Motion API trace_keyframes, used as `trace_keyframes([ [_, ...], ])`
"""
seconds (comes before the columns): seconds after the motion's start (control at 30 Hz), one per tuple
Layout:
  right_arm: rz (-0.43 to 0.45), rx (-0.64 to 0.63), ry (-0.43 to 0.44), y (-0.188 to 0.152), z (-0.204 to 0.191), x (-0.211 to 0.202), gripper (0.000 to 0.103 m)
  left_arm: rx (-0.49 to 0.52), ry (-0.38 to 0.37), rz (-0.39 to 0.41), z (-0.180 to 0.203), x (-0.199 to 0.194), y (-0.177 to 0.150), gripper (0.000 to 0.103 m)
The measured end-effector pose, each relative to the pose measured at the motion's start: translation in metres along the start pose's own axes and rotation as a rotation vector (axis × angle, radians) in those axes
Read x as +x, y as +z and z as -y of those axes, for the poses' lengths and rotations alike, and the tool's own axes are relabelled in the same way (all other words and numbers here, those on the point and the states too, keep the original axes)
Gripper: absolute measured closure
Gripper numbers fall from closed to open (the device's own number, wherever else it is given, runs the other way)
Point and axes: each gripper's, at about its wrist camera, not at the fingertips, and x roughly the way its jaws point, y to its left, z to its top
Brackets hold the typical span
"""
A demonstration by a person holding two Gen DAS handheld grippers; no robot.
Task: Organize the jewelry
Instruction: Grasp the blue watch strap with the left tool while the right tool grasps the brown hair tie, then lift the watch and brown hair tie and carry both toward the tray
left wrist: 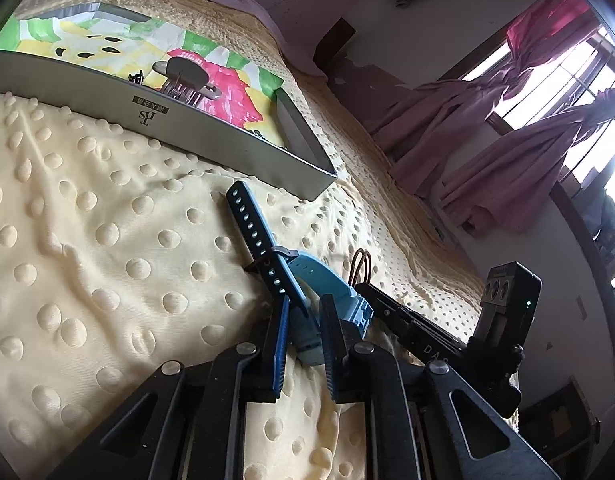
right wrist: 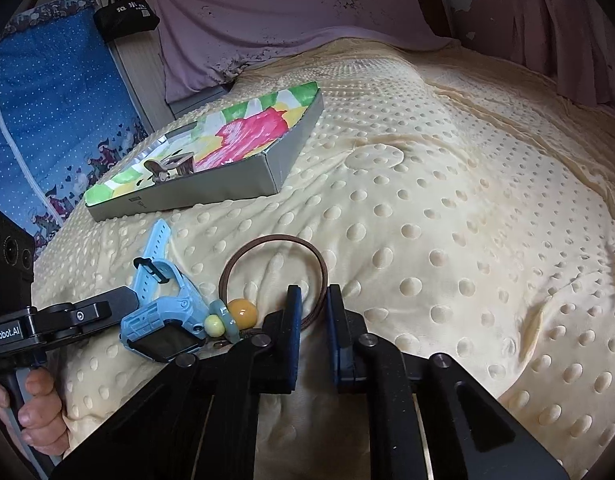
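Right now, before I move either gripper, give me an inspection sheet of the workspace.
Surface: cream dotted blanket on a bed.
Job's things: blue watch; brown cord bracelet with beads; grey box holding a hair clip.
Clutter: nothing seen.
Grippers: left gripper straddles the watch strap, closure unclear; right gripper open around the bracelet cord.
Cables: nothing seen.
Surroundings: purple curtains, window, blue fabric.

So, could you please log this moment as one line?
left gripper: around blue watch strap | right gripper: open at brown bracelet | box: on bed
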Motion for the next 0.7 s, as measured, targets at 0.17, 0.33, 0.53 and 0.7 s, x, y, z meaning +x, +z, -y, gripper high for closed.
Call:
trace_keyframes([
  [0.17, 0.005, 0.002, -0.004, 0.0, -0.001, -0.001, 0.099, 0.035, 0.019, 0.02, 0.006, -0.004, -0.002, 0.096],
  [0.33, 0.033, -0.007, -0.015, 0.002, -0.002, -0.008, 0.1, 0.094, 0.063, 0.037, 0.017, -0.007, -0.004, 0.098],
  [0.53, 0.072, -0.019, -0.047, 0.007, 0.0, -0.016, 0.1, 0.129, 0.109, 0.056, 0.023, -0.013, -0.005, 0.099],
  [0.7, 0.096, -0.028, -0.062, 0.011, 0.002, -0.023, 0.1, 0.188, 0.161, 0.015, 0.033, -0.007, -0.004, 0.099],
])
